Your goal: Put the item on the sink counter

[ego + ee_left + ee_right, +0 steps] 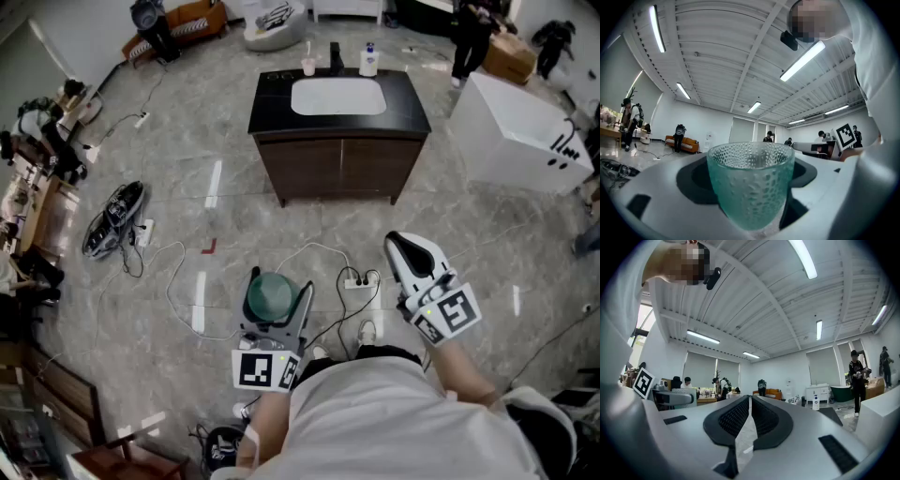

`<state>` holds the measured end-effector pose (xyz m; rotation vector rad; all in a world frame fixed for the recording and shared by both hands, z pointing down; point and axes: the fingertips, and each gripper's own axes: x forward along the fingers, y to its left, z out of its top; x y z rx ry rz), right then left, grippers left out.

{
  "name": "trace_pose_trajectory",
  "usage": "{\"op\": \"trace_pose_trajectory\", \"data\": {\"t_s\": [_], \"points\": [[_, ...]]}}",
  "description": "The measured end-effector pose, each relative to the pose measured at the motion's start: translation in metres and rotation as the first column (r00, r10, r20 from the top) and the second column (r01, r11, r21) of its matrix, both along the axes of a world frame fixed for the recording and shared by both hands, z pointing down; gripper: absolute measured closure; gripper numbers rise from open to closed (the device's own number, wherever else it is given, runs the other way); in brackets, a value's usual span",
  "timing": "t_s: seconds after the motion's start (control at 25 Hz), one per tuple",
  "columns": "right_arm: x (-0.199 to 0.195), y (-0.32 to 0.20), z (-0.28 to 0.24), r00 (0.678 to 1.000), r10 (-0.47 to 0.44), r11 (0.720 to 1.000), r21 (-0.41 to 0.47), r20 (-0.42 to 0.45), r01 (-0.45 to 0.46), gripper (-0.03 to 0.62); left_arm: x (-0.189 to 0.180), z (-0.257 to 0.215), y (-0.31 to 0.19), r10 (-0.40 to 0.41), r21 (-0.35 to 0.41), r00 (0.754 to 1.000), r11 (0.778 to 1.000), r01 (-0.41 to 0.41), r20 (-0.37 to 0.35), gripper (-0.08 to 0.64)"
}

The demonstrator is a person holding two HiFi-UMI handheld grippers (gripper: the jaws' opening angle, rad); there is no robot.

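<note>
Left gripper: the left gripper (281, 286) is held level and low over the floor, near the person's body, pointing at the far vanity.
Left fingers: its fingers (693, 183) stand wide apart and hold a green glass cup (750, 187) between them; the dark pads sit against the cup's sides.
Cup: pebbled, see-through green, upright with the mouth up. From the head view the cup (270, 296) is well short of the vanity, with open floor in between.
Right gripper: the right gripper (405, 246) is to the right of the left one, also level, a little farther out.
Right fingers: its ribbed fingers (736, 418) are closed together, with nothing between them.
Sink worktop: the black sink worktop (272, 108) tops a dark wood cabinet (339, 164) at the far side, with a white basin (337, 97) set into it.
On the worktop: along the far edge stand a pink cup (308, 66), a dark tap (335, 56) and a white soap bottle (368, 61).
Floor: grey marbled tiles (234, 202) with white cables and a power strip (357, 281) lying between the grippers.
Right of the vanity: a white box (520, 136).
</note>
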<state>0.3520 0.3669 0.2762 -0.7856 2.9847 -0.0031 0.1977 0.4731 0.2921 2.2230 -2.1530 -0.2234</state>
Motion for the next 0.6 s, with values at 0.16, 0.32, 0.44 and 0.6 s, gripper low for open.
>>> {"op": "trace_pose_trajectory", "data": {"t_s": [0.16, 0.32, 0.44, 0.6], "points": [[0.011, -0.010, -0.001, 1.000, -0.004, 1.000, 0.006, -0.002, 0.004, 0.546, 0.010, 0.001, -0.010, -0.004, 0.002, 1.000, 1.000, 0.004, -0.010, 0.161], [0.015, -0.017, 0.003, 1.000, -0.013, 1.000, -0.004, -0.010, 0.013, 0.546, 0.013, 0.001, -0.016, -0.009, 0.003, 1.000, 1.000, 0.009, -0.008, 0.161], [0.016, -0.023, 0.003, 1.000, -0.024, 1.000, -0.001, -0.017, 0.024, 0.546, 0.013, 0.003, -0.021, -0.028, 0.000, 0.999, 1.000, 0.028, -0.015, 0.161], [0.019, -0.034, 0.001, 0.999, -0.041, 0.999, -0.001, 0.009, 0.041, 0.545, 0.015, 0.006, -0.028, -0.046, -0.008, 0.999, 0.999, 0.045, -0.013, 0.161]]}}
